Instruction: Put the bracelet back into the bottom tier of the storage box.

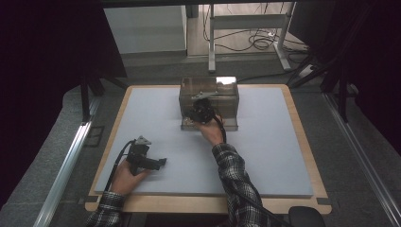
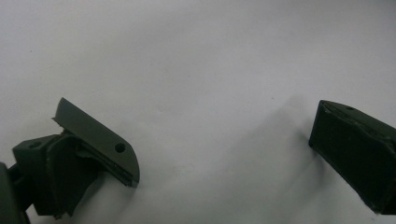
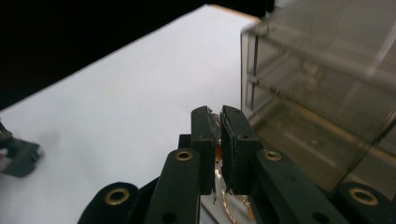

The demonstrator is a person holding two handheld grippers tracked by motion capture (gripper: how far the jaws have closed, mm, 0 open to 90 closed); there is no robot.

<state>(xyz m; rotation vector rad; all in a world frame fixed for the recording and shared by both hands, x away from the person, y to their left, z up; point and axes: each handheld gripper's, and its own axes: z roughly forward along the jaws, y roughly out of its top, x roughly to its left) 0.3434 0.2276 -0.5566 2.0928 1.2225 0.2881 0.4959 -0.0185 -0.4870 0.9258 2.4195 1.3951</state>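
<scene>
Two tongs [image 1: 161, 162] [image 1: 196, 115], one clear drawer box [image 1: 227, 97]

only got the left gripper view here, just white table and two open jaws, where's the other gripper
observer: the right gripper is at the front of the clear drawer cabinet, at the far middle of the table.
operator: is it open
observer: no, its jaws stand shut; a small glint shows at the tips, i cannot tell what it is.
operator: any drawer out
observer: the bottom drawer looks pulled out a little toward the person.
</scene>
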